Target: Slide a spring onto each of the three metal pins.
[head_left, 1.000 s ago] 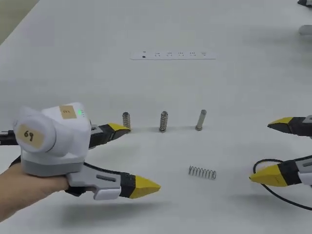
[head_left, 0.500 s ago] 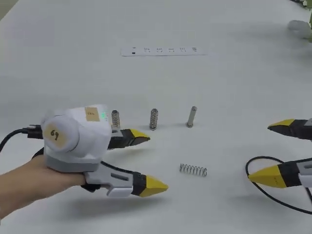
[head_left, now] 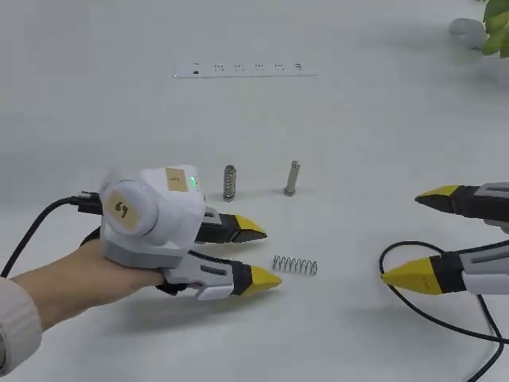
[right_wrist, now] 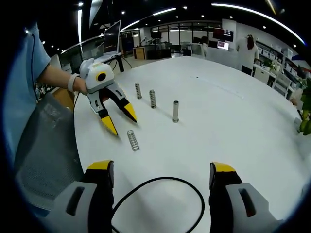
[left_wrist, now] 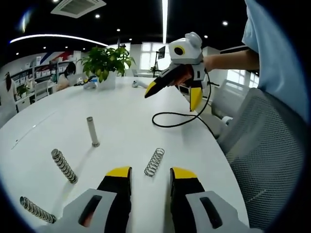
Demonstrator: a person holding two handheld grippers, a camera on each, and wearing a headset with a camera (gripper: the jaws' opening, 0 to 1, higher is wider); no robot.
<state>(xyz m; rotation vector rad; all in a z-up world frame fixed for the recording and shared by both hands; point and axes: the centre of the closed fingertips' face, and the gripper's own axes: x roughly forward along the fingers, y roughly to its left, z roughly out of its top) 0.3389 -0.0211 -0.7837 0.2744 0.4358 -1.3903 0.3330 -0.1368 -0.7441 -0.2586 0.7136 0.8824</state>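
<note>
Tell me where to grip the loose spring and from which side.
Pinch the loose spring across its coils near the end facing the left hand-held gripper, coming in along its length. It lies flat, pointing into that gripper's open jaws, which probably leaves the far end free.

Bright ceiling strips (left_wrist: 164, 19) cast soft shadows on the white table (head_left: 374, 119); fisheye edges bend.

Shiny metal spring (head_left: 295, 265) and dull metal pin (head_left: 292, 178) lie on a smooth, matt table (head_left: 358, 119).
</note>
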